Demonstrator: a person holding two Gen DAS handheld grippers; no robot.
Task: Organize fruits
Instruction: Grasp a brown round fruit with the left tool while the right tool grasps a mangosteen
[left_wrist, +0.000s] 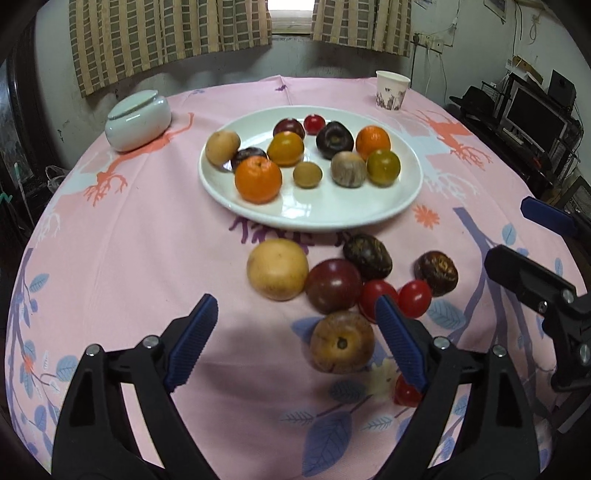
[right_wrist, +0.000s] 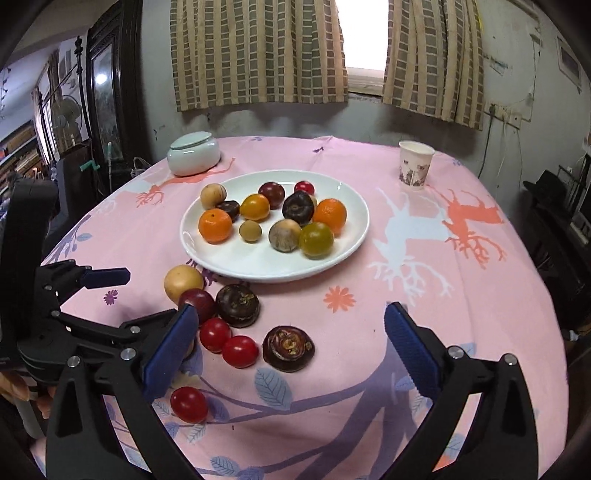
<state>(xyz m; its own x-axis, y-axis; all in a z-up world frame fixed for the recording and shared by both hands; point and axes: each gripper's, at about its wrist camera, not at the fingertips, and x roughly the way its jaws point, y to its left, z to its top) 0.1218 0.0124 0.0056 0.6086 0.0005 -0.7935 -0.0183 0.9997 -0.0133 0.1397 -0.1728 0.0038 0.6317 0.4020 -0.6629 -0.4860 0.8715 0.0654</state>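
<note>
A white plate (left_wrist: 402, 206) (right_wrist: 351, 251) holds several fruits, among them oranges (left_wrist: 258, 179) (right_wrist: 215, 225) and dark plums. Loose fruits lie on the pink cloth in front of it: a yellow round fruit (left_wrist: 277, 268) (right_wrist: 183, 282), a dark red plum (left_wrist: 333, 285), red cherry tomatoes (left_wrist: 414, 298) (right_wrist: 240, 351), dark mangosteens (left_wrist: 436, 272) (right_wrist: 288, 348) and a brown fruit (left_wrist: 341, 341). My left gripper (left_wrist: 295, 343) is open and empty, just in front of the brown fruit. My right gripper (right_wrist: 291, 354) is open and empty, around the near mangosteen's area; it also shows in the left wrist view (left_wrist: 524, 243).
A pale lidded jar (left_wrist: 138, 120) (right_wrist: 194, 153) stands at the back left of the round table. A paper cup (left_wrist: 392, 90) (right_wrist: 415, 165) stands at the back right. Curtains and a wall lie behind. Shelves with electronics stand at the right.
</note>
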